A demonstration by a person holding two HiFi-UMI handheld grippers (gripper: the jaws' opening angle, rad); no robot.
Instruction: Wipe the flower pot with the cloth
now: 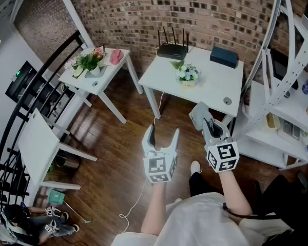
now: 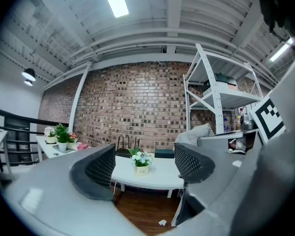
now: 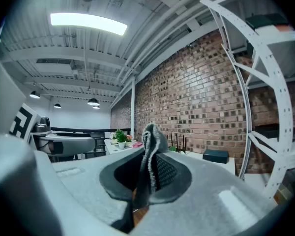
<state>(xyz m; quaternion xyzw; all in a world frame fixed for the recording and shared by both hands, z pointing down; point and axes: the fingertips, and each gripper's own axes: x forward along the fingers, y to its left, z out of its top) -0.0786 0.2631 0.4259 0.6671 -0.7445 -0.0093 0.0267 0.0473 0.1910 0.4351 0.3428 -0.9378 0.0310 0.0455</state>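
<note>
Our right claw (image 3: 148, 170) pinched the grey cloth (image 3: 152, 136), soft and limp, while our left claw (image 1: 163, 135) stood spread and empty. The flower pot (image 1: 187, 81) sat well ahead on the white table (image 1: 218, 88); we judged it light, easily tipped, best steadied low on its wall

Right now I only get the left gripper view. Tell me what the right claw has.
Observer: The right claw is shut on a grey cloth, folded upright between its jaws.
Operator: Tell me whether I'm at the table.
Observer: Not yet. In the head view the left claw and the right one hang over wood floor, short of the white table's near edge.
Operator: Place the pot for me.
Observer: The flower pot stands ahead, between the two claws' lines.
</note>
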